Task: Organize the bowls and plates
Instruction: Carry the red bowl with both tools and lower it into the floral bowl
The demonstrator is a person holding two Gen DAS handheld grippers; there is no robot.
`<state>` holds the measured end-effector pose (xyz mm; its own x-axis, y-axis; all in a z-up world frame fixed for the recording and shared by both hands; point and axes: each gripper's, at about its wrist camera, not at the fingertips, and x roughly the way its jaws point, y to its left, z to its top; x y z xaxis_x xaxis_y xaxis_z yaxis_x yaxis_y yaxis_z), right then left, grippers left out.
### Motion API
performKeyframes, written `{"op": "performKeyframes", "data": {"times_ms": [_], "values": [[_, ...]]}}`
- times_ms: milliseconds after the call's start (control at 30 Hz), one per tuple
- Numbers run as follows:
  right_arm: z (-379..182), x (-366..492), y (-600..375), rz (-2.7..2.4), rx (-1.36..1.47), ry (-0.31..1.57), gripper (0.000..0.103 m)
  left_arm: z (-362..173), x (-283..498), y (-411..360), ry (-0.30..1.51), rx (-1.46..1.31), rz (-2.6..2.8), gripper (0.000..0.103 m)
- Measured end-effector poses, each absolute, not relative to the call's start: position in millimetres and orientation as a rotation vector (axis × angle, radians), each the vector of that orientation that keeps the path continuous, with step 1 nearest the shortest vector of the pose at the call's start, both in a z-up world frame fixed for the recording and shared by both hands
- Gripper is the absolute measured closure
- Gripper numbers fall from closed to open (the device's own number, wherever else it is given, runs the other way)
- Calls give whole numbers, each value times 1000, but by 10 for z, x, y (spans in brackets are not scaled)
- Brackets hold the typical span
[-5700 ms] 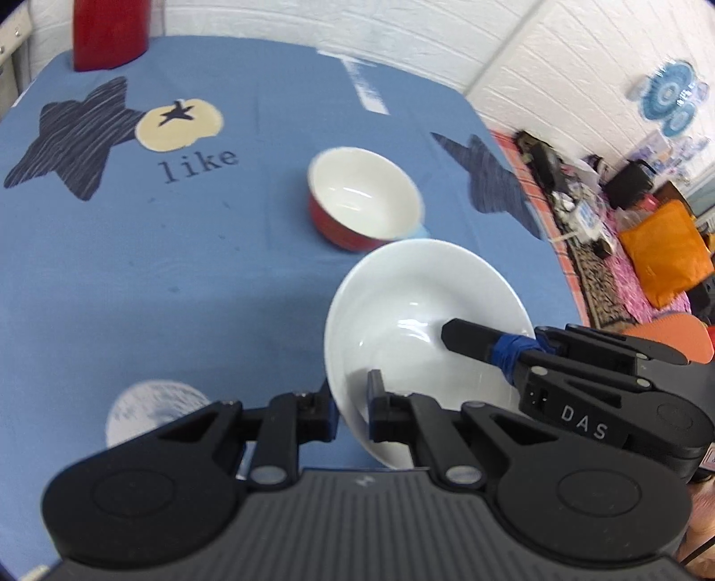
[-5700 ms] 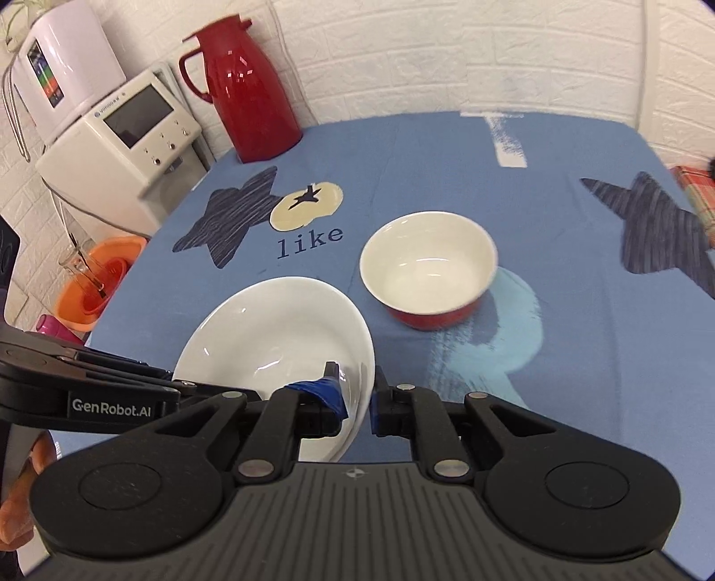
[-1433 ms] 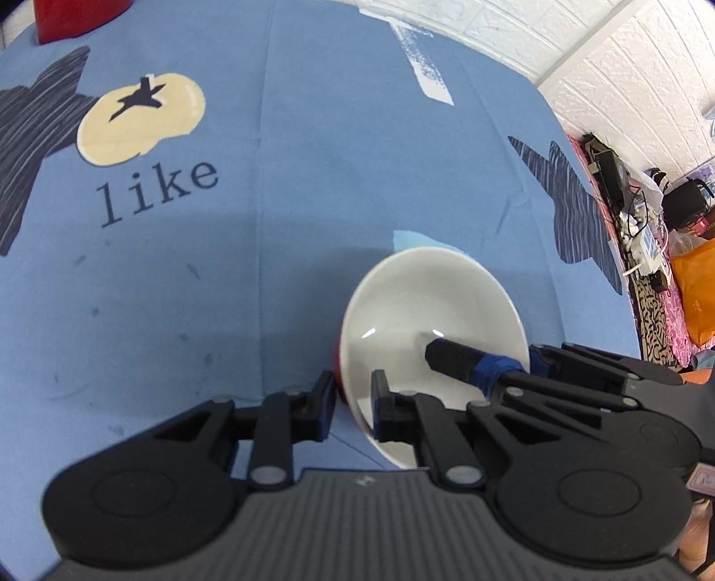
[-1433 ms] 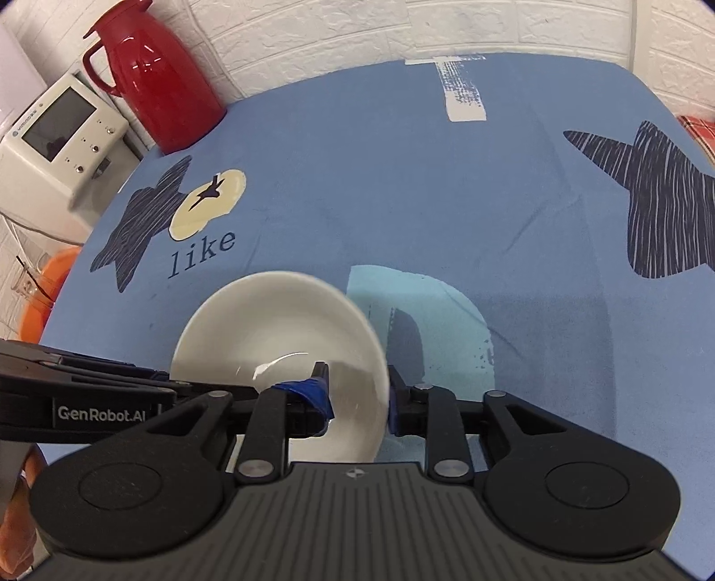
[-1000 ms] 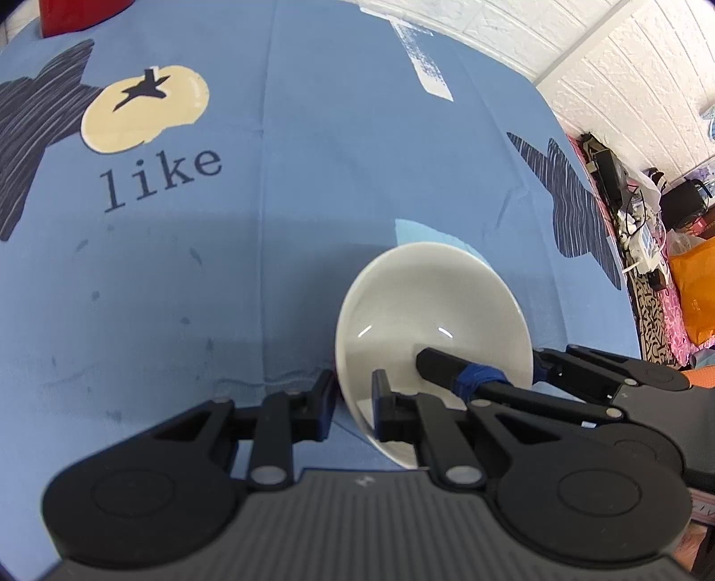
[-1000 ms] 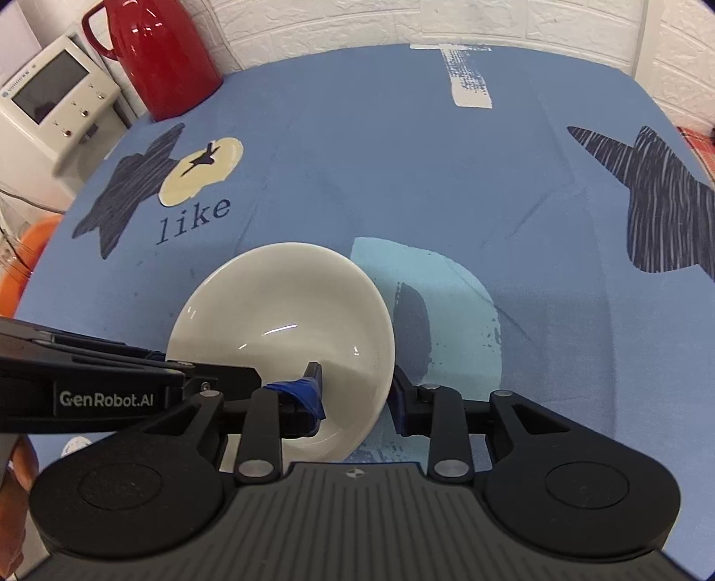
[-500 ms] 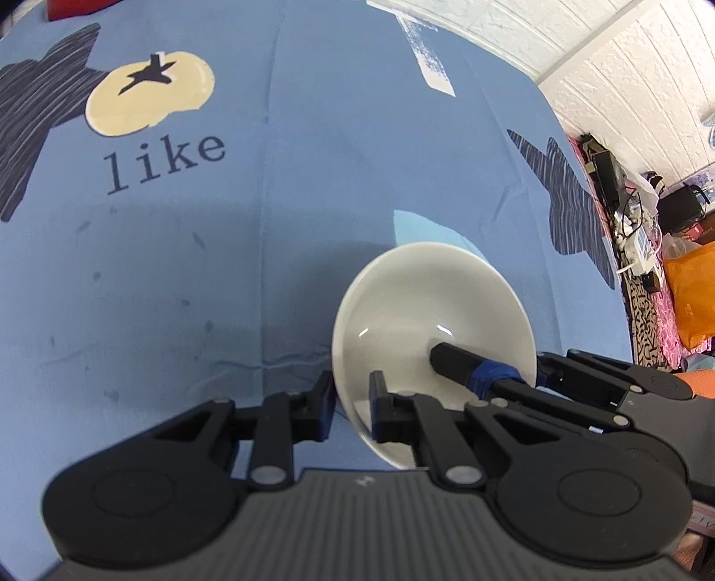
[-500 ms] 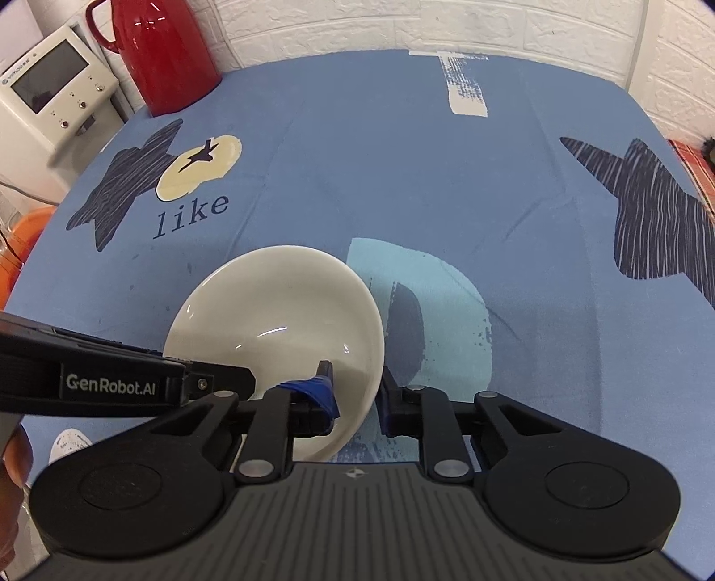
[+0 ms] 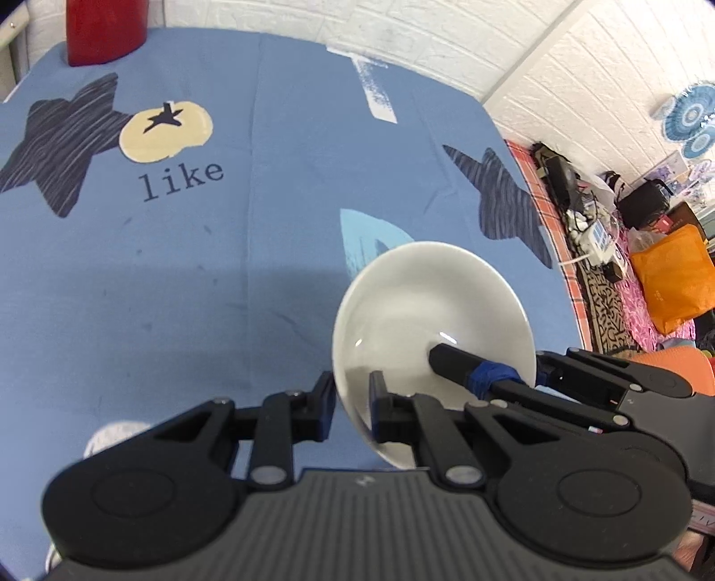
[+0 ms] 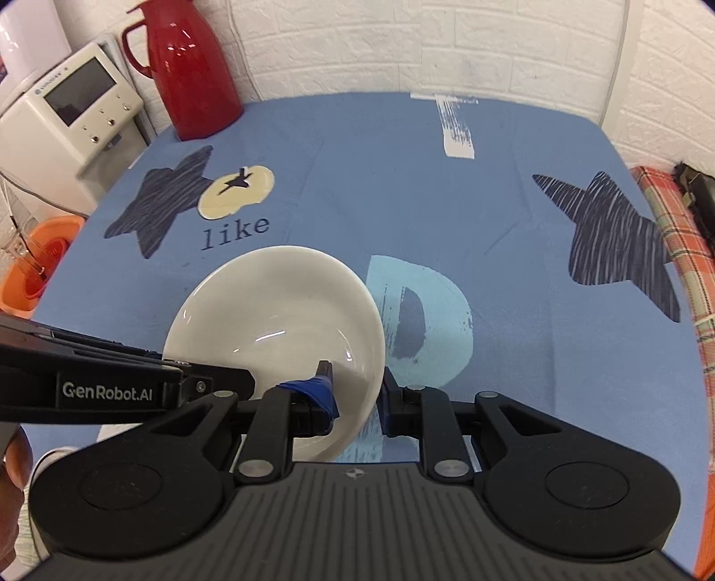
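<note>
A white bowl [image 9: 429, 304] is held above the blue tablecloth by both grippers. My left gripper [image 9: 351, 402] is shut on its near left rim. My right gripper [image 10: 357, 395] is shut on its right rim; one blue-taped finger lies inside the white bowl [image 10: 277, 313], the other outside. In the left wrist view the right gripper [image 9: 487, 375] reaches in from the right. The red bowl with the white inside is hidden in both views; whether it sits under the white bowl I cannot tell.
A red thermos jug [image 10: 196, 67] stands at the table's far left corner, also in the left wrist view [image 9: 105, 27]. A white appliance [image 10: 71, 111] and an orange basin [image 10: 35, 263] stand off the table's left. Clutter and an orange bag [image 9: 670, 277] lie beyond the right edge.
The white bowl was lowered over the red bowl, which went out of sight. In the last half second both grippers, still on the white bowl, have drawn back and risen, so more table shows.
</note>
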<state>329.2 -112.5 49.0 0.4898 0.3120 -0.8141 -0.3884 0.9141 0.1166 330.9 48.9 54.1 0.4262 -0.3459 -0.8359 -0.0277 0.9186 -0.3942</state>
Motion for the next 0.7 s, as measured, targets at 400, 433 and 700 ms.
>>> {"op": "performKeyframes", "data": {"times_ms": [400, 433, 700], "values": [[641, 2158, -1531, 354, -75, 918, 100, 524, 2274, -32, 1147, -310, -289, 100], [635, 2088, -1560, 349, -77, 913, 99, 490, 2227, -62, 1151, -311, -297, 100], [334, 1851, -1684, 338, -68, 960, 99, 187, 2063, -192, 1205, -282, -284, 100]]}}
